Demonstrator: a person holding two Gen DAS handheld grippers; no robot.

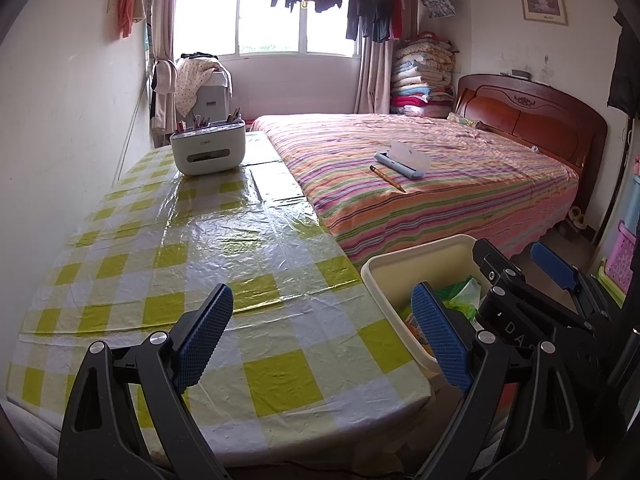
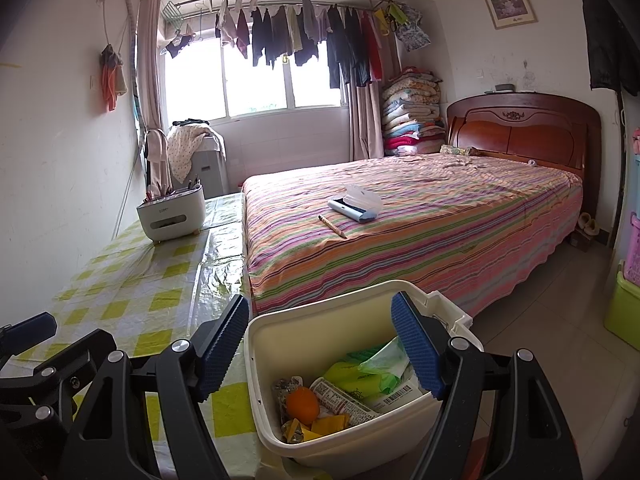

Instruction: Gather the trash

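A wide bed (image 2: 420, 220) in a striped pink and orange cover fills the right of the room, its dark wooden headboard (image 2: 524, 132) against the far wall. Along its left side runs my desk (image 1: 192, 240), under a glossy yellow-and-white checked cloth, its surface bare except for a white organiser (image 1: 208, 146) with pens standing in it at the far end. At the desk's near right corner, just beside the edge, stands a cream trash bin (image 2: 280, 344) without a lid. Inside it lies the trash: a green plastic wrapper (image 2: 360, 372), a printed wrapper with a barcode label, yellow scraps and an orange (image 2: 303, 399) near the bottom.

My left gripper (image 1: 322, 332) hangs over the near desk, jaws wide apart and holding nothing; its right pad overlaps the bin's rim in the left wrist view. My right gripper (image 2: 320, 348) hangs over the bin's mouth, jaws also wide and empty, one pad on either side of the opening.

On the bed lie an open pencil case (image 2: 354, 206) with a clear lid and, just beside it, a single pencil (image 2: 332, 226).
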